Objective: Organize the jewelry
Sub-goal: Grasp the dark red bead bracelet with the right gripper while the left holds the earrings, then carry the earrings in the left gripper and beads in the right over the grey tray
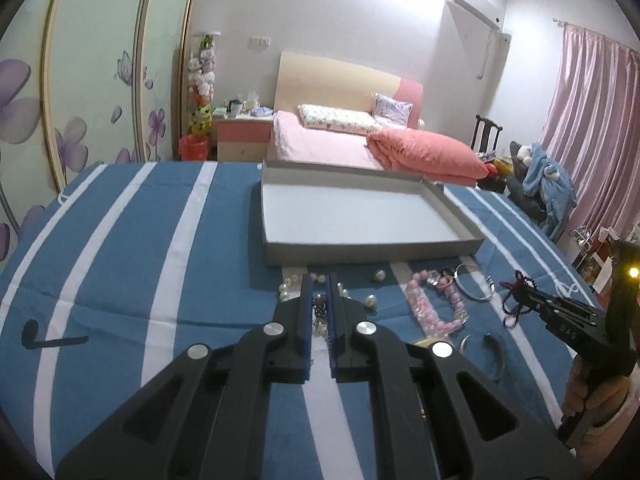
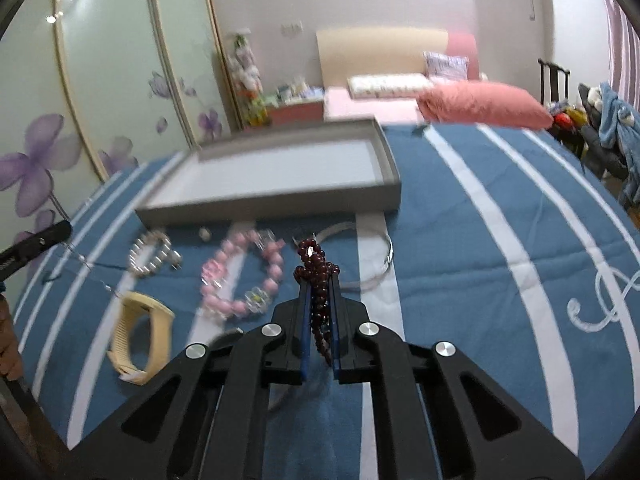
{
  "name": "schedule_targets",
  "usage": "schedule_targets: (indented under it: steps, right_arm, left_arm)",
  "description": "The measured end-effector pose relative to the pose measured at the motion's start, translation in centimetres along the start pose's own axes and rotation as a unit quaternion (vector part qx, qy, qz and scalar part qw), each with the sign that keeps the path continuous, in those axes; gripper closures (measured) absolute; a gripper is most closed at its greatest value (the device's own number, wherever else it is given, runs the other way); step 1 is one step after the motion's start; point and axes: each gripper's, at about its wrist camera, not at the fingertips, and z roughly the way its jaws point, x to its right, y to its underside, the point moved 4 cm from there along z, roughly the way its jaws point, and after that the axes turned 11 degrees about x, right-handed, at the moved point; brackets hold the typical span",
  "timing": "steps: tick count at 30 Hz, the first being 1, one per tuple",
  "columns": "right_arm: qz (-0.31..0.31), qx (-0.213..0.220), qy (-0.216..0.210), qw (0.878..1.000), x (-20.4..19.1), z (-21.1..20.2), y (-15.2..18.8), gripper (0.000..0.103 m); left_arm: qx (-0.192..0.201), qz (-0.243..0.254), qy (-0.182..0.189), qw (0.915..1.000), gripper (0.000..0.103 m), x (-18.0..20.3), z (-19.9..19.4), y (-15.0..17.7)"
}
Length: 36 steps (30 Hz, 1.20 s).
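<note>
A shallow grey tray [image 1: 360, 246] [image 2: 280, 202] lies on the blue striped cloth. Jewelry lies in front of it: a pearl bracelet [image 2: 150, 258], a pink bead bracelet [image 1: 434, 308] [image 2: 240, 276], a silver bangle [image 1: 476, 286] [image 2: 372, 256] and a cream watch band [image 2: 140, 336]. My right gripper [image 2: 319, 280] [image 1: 520, 292] is shut on a dark red bead string [image 2: 318, 276], held above the cloth. My left gripper [image 1: 319, 280] is shut on a thin silver chain [image 2: 86, 262] that hangs from its tip [image 2: 60, 232].
A dark curved hair clip [image 1: 494, 346] and a small pearl earring [image 1: 378, 276] lie on the cloth. A black mark [image 1: 40, 338] is on the cloth at left. Behind the table are a pink bed [image 1: 360, 136] and wardrobe doors [image 1: 80, 100].
</note>
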Motion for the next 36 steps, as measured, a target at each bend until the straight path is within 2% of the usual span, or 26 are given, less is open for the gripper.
schedule_targets:
  steps: [7,17,30,36]
  right_arm:
    - [-0.006,0.063,-0.022,0.998,-1.0,-2.0,-2.9,0.095]
    - [0.008,0.120,-0.032,0.992,-0.6,-2.3,-5.4,0.095]
    - [-0.013,0.188,-0.028,0.982,-1.0,-0.8,-8.7,0.094]
    - [-0.015,0.197,-0.026,0.980,-0.7,1.2,-9.7,0.094]
  left_arm:
    - [0.031,0.004,0.009,0.9995,0.096,0.9,-1.9,-1.5]
    - [0.068,0.008,0.011,0.9976,0.096,1.9,-2.7,-3.9]
    - [0.096,0.015,0.005,0.9952,0.096,3.7,0.7,-7.2]
    - [0.107,0.020,-0.003,0.9941,0.096,3.9,2.9,-8.7]
